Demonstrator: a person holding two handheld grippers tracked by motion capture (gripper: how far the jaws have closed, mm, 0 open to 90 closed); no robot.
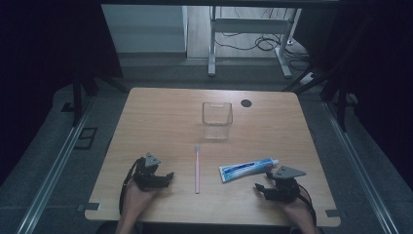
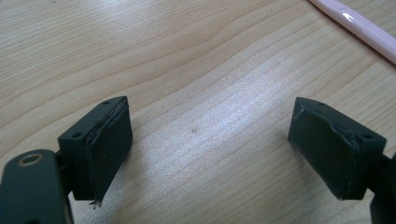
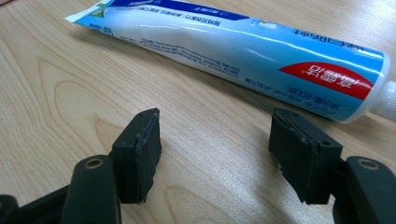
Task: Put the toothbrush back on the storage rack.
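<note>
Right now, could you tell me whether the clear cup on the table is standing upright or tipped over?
Upright. In the high view the clear cup stands on its base on the table, its square rim facing up, beyond the toothbrush.

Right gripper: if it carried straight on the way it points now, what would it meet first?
Most likely the toothpaste tube, which lies crosswise just ahead of the right gripper. Its open jaws hold nothing, with bare table between them; the exact gap is hard to judge.

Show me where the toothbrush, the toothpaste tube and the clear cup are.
toothbrush (image 1: pixel 197 170), high view, middle of the pink handle.
toothpaste tube (image 3: pixel 243 44), right gripper view, middle of the blue body.
clear cup (image 1: pixel 217 126), high view, front wall.
</note>
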